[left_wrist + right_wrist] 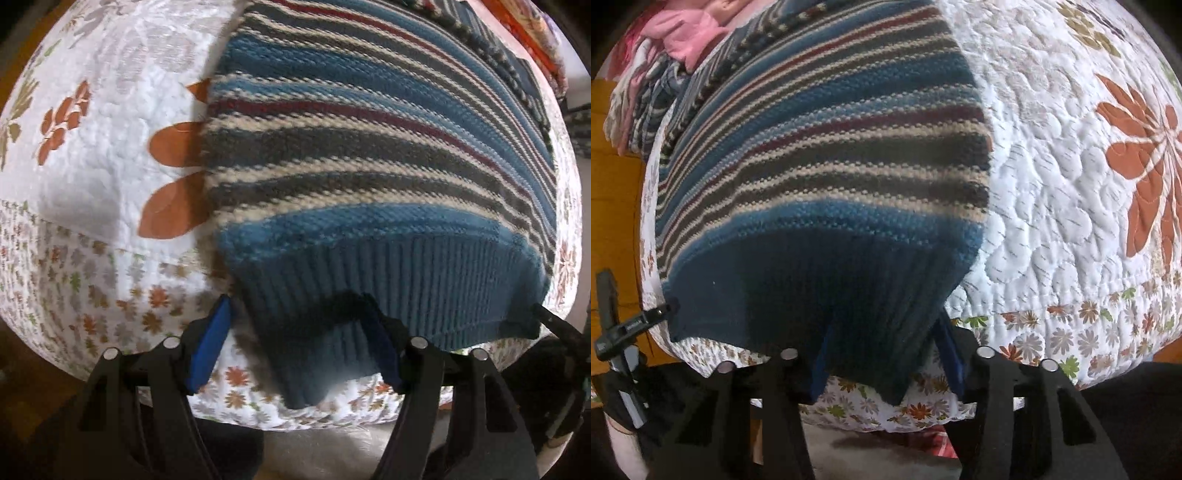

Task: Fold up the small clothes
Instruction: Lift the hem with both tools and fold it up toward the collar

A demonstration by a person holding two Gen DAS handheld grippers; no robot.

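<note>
Sweater: my striped knit sweater (369, 155) lies flat on the quilt (103, 147), its ribbed blue hem (406, 280) hanging at the bed's near edge
Left gripper (299, 350): fingers apart, hem corner between them
Right gripper (886, 362): spread, straddling the other corner
Room: bare quilted cotton on both sides

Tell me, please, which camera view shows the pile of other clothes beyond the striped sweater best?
The right wrist view: the clothes pile lies at upper left, pink garment on top, past the striped sweater. The left wrist view shows only a cropped, blurred strip at upper right.
</note>
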